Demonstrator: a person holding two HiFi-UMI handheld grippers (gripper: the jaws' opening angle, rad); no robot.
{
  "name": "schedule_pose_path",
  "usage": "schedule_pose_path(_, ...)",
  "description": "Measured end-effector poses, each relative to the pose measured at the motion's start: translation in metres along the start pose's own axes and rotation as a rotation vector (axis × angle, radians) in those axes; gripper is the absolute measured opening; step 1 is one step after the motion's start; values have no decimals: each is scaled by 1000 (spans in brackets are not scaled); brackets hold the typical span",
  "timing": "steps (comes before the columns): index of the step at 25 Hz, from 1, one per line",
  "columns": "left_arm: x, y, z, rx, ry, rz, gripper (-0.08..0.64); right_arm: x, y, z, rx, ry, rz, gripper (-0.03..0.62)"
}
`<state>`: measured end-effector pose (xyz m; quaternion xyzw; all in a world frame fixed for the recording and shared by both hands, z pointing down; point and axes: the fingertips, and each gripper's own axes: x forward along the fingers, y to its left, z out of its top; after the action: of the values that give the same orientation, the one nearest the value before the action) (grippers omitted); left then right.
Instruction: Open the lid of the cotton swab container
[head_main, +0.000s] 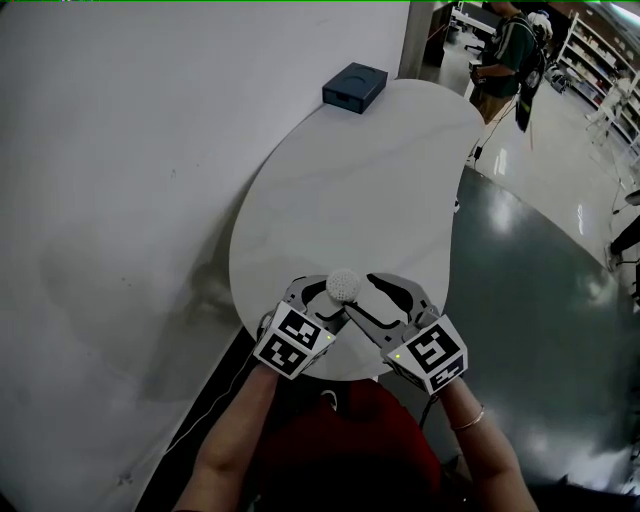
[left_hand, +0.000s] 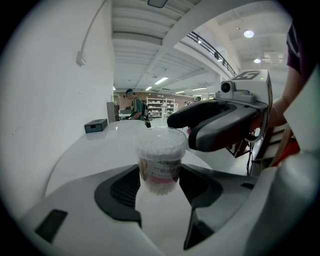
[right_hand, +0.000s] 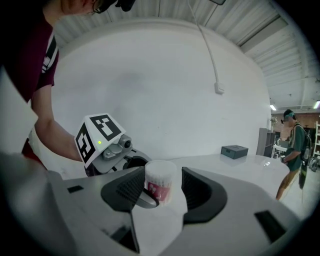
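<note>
- The cotton swab container stands upright on the white table, near the table's front edge, close to the person.
- The left gripper has the container between its jaws. Both dark pads press against the sides of the clear body, so it pinches the container low down.
- The lid sits on top of the container, closed, and rises above the left gripper's jaws.
- The right gripper comes in from the other side, and the container also stands between its jaws. They are spread, with a gap visible between the container and the pad on its right in the right gripper view.
- In the head view the two grippers meet at the container, the left one at its left and the right one at its right.
- A dark box lies at the far end of the table, well apart from the container.
</note>
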<state>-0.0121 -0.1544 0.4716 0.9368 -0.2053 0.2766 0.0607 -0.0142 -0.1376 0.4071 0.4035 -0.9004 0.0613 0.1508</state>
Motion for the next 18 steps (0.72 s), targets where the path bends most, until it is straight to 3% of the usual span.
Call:
schedule_pose_path(6,-8,-12,0,55,-8,-87,264,-1,14,2,-53,20,61,227)
schedule_pose_path(11,-15,-29,0,114,5,-173,264,-9,29,4,-157,37,135,236)
schedule_pose_path(18,-23,-51,0,170,17,-265,264,-18,39,5,-188,56,226,236)
